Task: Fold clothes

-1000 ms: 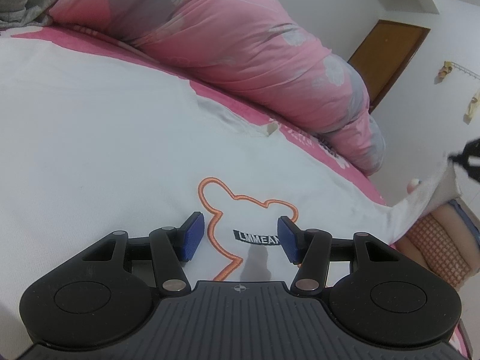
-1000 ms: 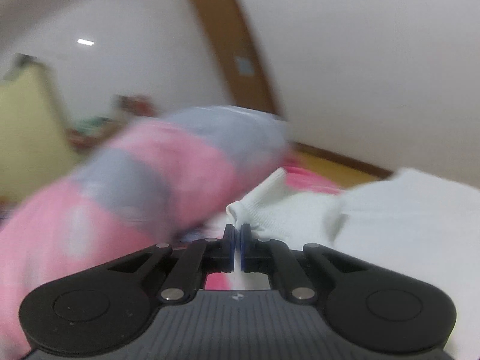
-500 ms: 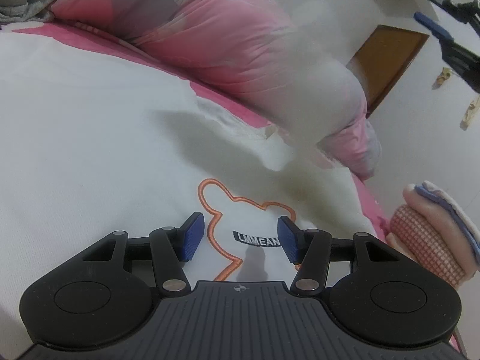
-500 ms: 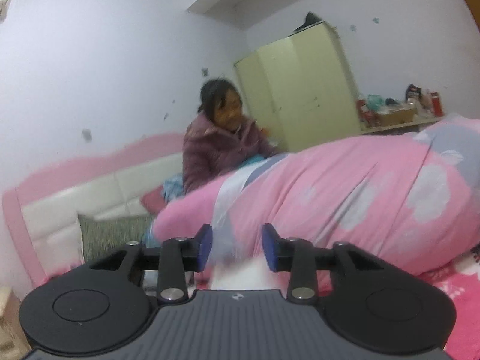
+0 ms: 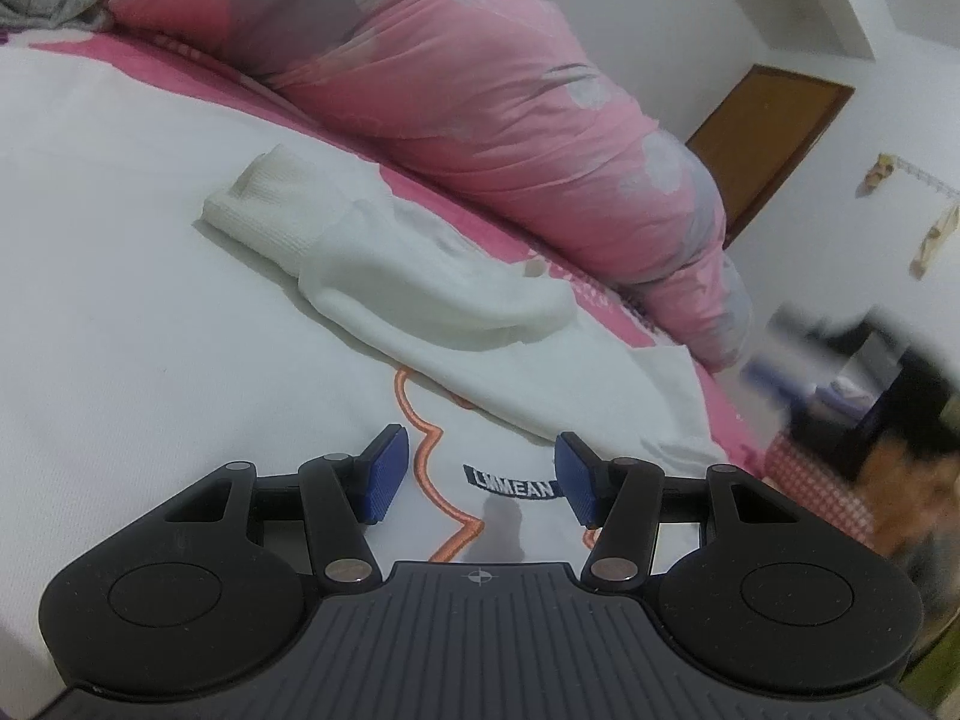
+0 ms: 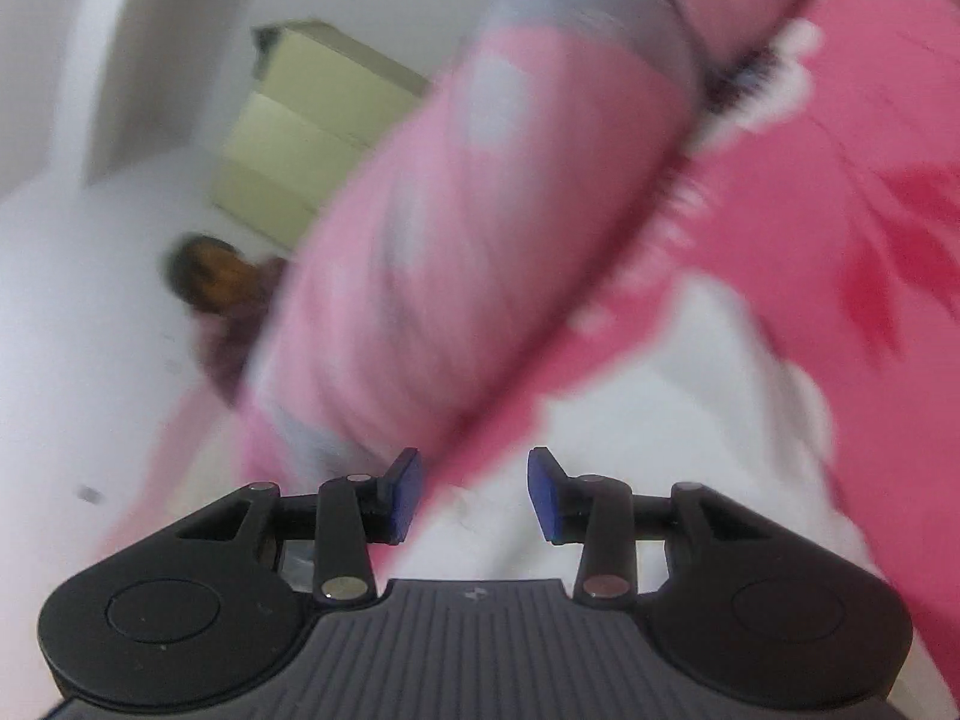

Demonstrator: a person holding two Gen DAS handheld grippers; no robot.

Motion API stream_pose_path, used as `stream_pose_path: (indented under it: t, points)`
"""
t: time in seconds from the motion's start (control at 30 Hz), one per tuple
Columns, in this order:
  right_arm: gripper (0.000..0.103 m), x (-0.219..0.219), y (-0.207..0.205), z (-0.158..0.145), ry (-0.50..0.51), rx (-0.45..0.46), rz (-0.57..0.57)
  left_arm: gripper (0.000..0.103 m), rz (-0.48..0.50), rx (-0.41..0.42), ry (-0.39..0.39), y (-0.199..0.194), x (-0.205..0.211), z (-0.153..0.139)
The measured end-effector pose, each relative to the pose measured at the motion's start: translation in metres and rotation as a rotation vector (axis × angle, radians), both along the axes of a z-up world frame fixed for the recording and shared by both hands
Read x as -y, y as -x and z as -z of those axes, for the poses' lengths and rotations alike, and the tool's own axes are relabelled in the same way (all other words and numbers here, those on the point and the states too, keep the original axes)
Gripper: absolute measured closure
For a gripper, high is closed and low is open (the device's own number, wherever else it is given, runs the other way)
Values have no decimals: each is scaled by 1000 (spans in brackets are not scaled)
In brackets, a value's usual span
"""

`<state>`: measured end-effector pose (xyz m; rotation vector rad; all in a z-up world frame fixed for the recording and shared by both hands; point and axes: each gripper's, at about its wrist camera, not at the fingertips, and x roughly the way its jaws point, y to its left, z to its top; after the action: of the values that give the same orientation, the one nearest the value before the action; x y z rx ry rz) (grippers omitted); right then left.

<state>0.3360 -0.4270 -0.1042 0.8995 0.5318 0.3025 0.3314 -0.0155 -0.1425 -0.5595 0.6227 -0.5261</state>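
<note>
Sleeve [image 5: 384, 276] now folded across white sweatshirt [image 5: 120, 324], right gripper [image 6: 474, 495] released, empty

The white cotton sweatshirt [image 5: 180, 312] looks soft and matt, its sleeve cuff [image 5: 264, 210] ribbed knit, with an orange stitched outline [image 5: 420, 450]. The pink quilted duvet [image 5: 480, 96] has a faint sheen. The left claw [image 5: 477, 483] is matt black plastic with textured blue rubber pads [image 5: 384, 474] and shiny metal pins.
</note>
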Motion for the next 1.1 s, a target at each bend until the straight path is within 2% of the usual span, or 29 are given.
stream_pose_path:
  t: [0.1, 0.17, 0.2, 0.27, 0.4, 0.43, 0.5, 0.53, 0.6, 0.73, 0.83, 0.9, 0.93, 0.97, 1.03, 1.1]
  points:
    - [62, -11, 10, 35, 93, 55, -19, 49, -4, -7, -4, 0, 2, -1]
    - [62, -23, 3, 43, 198, 8, -74, 49, -24, -28, -15, 0, 1, -7]
    - [62, -23, 4, 44, 212, 5, -85, 48, -36, -40, -21, -1, 1, -10]
    - [62, -20, 7, 43, 195, 29, -97, 48, -92, -72, -25, -5, -6, -21]
    - [62, -12, 14, 39, 188, 79, -87, 38, -262, -149, 23, -34, -40, -38]
    - [62, -9, 15, 40, 182, 80, -81, 37, -284, -162, -10, -48, -45, -38]
    - [62, -4, 16, 43, 156, 71, -71, 36, -311, -184, -104, -79, -53, -37]
    - [62, -2, 15, 44, 142, 70, -64, 36, -323, -203, -125, -92, -57, -34]
    - [62, 4, 15, 46, 115, 71, -51, 36, -294, -207, -103, -112, -61, -29]
    - [62, 12, 13, 45, 92, 86, -26, 37, -267, -161, -154, -126, -50, -31]
    - [62, 16, 12, 41, 100, 104, -9, 47, -261, -124, -230, -130, -36, -31]
    - [62, 21, 17, 37, 116, 126, 14, 68, -263, -100, -296, -129, -25, -29]
    - [62, 25, 19, 34, 130, 138, 33, 75, -269, -87, -321, -126, -23, -29]
    - [62, 28, 22, 31, 144, 150, 52, 92, -288, -79, -332, -123, -22, -30]
    - [62, 34, 25, 29, 171, 154, 89, 96, -340, -65, -327, -115, -22, -36]
    - [62, 40, 27, 28, 195, 153, 124, 97, -402, -25, -277, -98, -30, -54]
